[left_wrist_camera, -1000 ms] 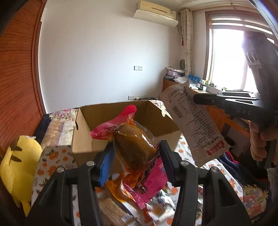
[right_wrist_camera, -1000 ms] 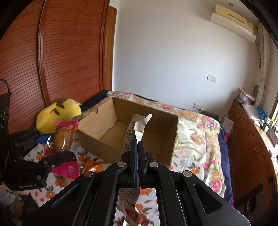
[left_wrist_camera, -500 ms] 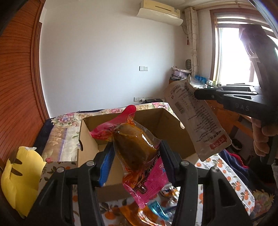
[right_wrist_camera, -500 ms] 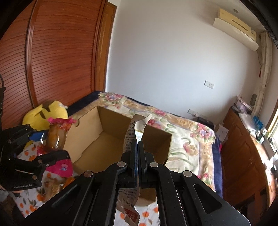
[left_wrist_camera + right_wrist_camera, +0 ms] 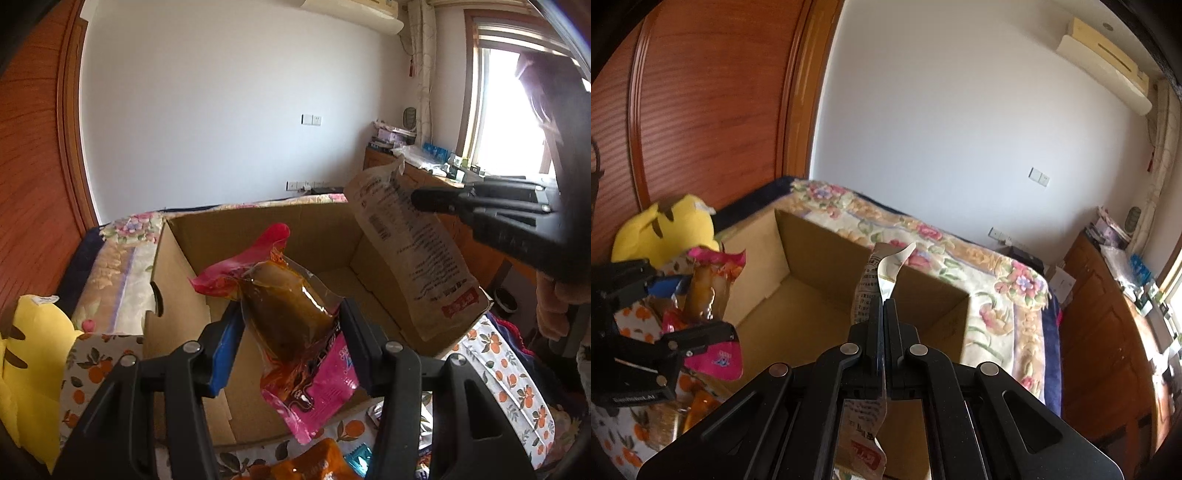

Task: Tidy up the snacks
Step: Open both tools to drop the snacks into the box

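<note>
My left gripper (image 5: 290, 321) is shut on a pink and clear snack packet (image 5: 291, 321) with a brown filling, held over the near wall of an open cardboard box (image 5: 258, 236). In the right wrist view that same gripper (image 5: 683, 310) and its packet (image 5: 705, 291) sit at the box's left wall. My right gripper (image 5: 884, 306) is shut on a flat beige pouch (image 5: 875, 273) with printed text, above the box (image 5: 820, 266). From the left wrist view the pouch (image 5: 413, 258) hangs over the box's right side, pinched by the right gripper (image 5: 417, 199).
The box stands on a bed with a floral quilt (image 5: 997, 258) and an orange-print cloth (image 5: 509, 376). More snack packets (image 5: 314, 461) lie in front of the box. A yellow plush toy (image 5: 22, 354) lies to the left, a wooden cabinet (image 5: 1108, 332) to the right.
Both grippers have come forward and lower toward the box with their packets still held. The box now looks larger and sits right beneath them.
</note>
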